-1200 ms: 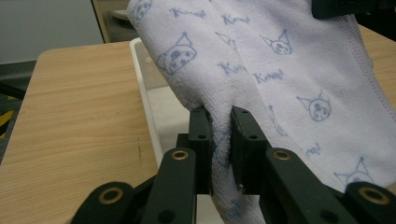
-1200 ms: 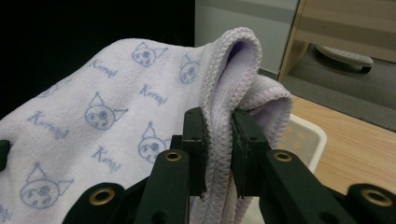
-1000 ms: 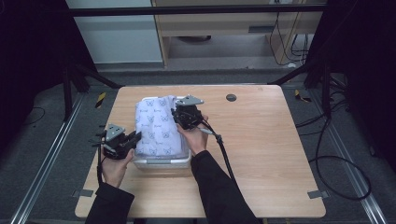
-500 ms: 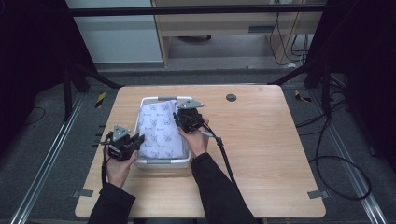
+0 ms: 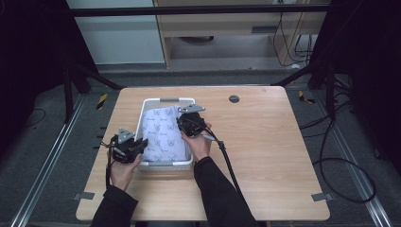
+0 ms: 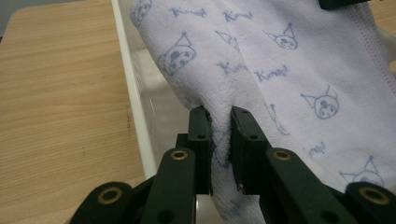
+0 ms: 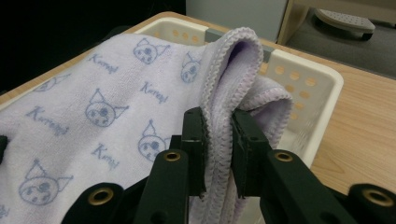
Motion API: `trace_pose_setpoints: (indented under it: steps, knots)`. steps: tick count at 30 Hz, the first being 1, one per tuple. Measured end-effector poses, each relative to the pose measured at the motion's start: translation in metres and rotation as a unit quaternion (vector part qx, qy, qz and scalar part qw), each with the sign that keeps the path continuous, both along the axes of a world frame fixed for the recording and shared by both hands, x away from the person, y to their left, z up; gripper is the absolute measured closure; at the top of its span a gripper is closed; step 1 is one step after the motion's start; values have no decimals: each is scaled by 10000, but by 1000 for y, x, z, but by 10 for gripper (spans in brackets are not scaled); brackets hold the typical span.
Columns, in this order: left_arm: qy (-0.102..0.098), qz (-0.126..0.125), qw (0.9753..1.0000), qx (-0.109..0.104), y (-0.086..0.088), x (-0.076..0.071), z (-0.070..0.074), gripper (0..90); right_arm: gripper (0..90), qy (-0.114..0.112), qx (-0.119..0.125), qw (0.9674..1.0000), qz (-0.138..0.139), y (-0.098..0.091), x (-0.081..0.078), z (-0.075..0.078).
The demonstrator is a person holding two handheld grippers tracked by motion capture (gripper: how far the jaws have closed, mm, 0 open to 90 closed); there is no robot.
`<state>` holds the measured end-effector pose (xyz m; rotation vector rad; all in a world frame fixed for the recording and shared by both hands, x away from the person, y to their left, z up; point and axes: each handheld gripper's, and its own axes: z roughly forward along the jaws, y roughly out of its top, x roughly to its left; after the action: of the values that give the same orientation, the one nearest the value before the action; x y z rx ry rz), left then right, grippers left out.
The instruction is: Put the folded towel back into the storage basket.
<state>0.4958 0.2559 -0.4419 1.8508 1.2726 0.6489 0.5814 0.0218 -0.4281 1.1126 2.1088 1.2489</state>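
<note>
1. Towel [image 5: 164,131]: one, pale lilac terry cloth printed with blue cat-like faces and script lettering, with a stitched hem visible in the right gripper view [image 7: 219,116]. It is spread over the white basket, sagging into it, with its long axis running from the near end of the basket to the far end in the high view. It is held at two places, one near its left near edge and one at its far right edge.
2. Table [image 5: 265,156]: one, light wood grain, bearing the basket toward its left half; one small dark round spot [image 5: 233,99] is seen near its far edge.
3. Basket [image 5: 169,100]: one, white plastic, rectangular, with round holes in its end wall [image 7: 299,79] and a grey grip at the far rim. Its long axis lies along that of the towel.
4. Right gripper [image 5: 190,122]: clamped on a folded, hemmed edge of the towel [image 7: 217,140], above the basket's right side.
5. Left gripper [image 5: 126,147]: clamped on a pinch of towel [image 6: 220,140], just beside the basket's left wall [image 6: 133,107].
</note>
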Motion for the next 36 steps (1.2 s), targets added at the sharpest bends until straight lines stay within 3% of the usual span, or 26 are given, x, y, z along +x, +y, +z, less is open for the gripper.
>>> trace_pose_setpoints:
  steps: [7, 12, 14, 21, 27, 30, 36]
  knots:
    - [39, 60, 10000, 21, -1, 1, -2, 750, 752, 177, -217, 9996, 75, 2, 3, -5]
    - [-97, 127, 9999, -13, 1, -1, 2, 690, 706, 321, -349, 9988, 144, 2, 4, -9]
    - [-148, 149, 9997, -95, 2, -3, 4, 683, 686, 258, -421, 9987, 145, 2, 4, -10]
    - [-302, 68, 9990, -323, 3, -9, 14, 672, 580, -28, -296, 9995, 127, -5, 0, 3]
    - [-505, -58, 9980, -388, 5, -17, 23, 619, 435, -167, -155, 9997, 100, -25, -8, 16]
    - [-493, -170, 9975, -483, 7, -20, 25, 578, 349, -196, -64, 9998, 61, -40, -14, 21]
    - [-566, -195, 9973, -426, 12, -26, 28, 490, 281, -211, 50, 9998, -14, -80, -35, 25]
